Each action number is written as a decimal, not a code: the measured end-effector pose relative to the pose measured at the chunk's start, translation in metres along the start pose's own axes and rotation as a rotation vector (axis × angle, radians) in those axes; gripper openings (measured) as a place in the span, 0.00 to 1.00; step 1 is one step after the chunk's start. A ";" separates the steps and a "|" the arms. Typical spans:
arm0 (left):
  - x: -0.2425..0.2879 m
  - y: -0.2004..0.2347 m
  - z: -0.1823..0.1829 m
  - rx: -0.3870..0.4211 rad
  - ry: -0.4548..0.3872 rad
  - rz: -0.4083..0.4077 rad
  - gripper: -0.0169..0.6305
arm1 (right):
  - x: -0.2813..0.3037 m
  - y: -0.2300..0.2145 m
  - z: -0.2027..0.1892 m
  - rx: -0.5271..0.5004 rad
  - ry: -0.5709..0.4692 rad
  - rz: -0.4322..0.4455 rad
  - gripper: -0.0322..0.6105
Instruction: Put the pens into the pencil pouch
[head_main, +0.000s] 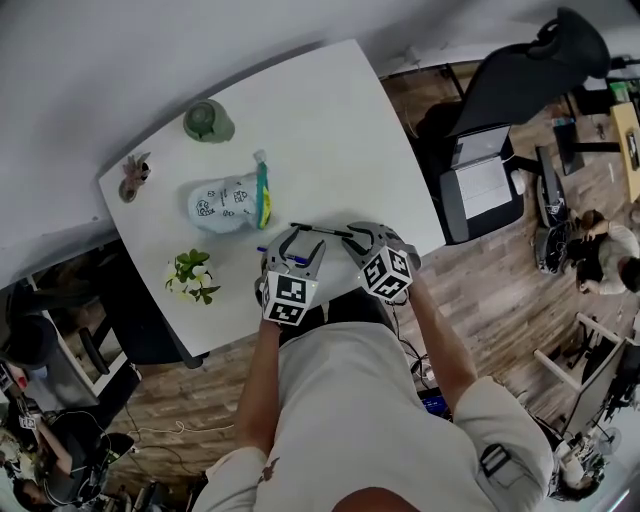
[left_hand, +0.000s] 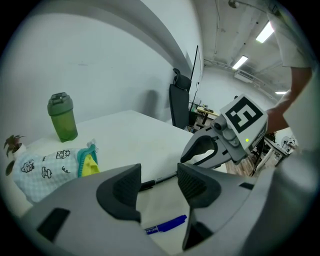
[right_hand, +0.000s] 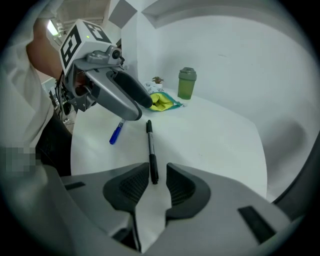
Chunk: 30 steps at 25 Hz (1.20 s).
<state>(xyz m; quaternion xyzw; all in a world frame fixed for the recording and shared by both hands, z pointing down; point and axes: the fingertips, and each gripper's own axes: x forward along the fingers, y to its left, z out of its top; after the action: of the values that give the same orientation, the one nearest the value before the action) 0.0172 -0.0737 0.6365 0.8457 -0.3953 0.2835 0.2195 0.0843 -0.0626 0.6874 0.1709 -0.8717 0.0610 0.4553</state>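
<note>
The right gripper (right_hand: 159, 176), jaws narrow but not squeezing, is round the thin, light, hard black pen (right_hand: 149, 142); its middle looks best to hold.

No lettering can be read anywhere; the white label on the blue pen (left_hand: 167, 224) is too small to make out.

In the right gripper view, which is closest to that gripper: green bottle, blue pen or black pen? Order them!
1. Slim black pen, between the fingers of the right gripper.
2. Short blue pen, to the left.
3. Green plastic bottle, far back.
</note>
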 end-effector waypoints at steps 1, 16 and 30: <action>0.002 -0.002 -0.001 0.004 0.006 -0.009 0.37 | 0.002 0.001 -0.002 -0.003 0.007 0.007 0.22; 0.002 -0.003 0.002 0.016 -0.001 -0.022 0.32 | 0.004 0.005 0.001 0.041 -0.005 0.038 0.12; -0.022 0.060 0.015 -0.060 -0.040 0.227 0.32 | -0.005 -0.018 0.035 0.006 -0.064 0.043 0.12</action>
<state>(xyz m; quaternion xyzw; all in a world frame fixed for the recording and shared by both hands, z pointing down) -0.0375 -0.1062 0.6198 0.7939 -0.5012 0.2777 0.2032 0.0663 -0.0871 0.6618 0.1554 -0.8891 0.0676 0.4251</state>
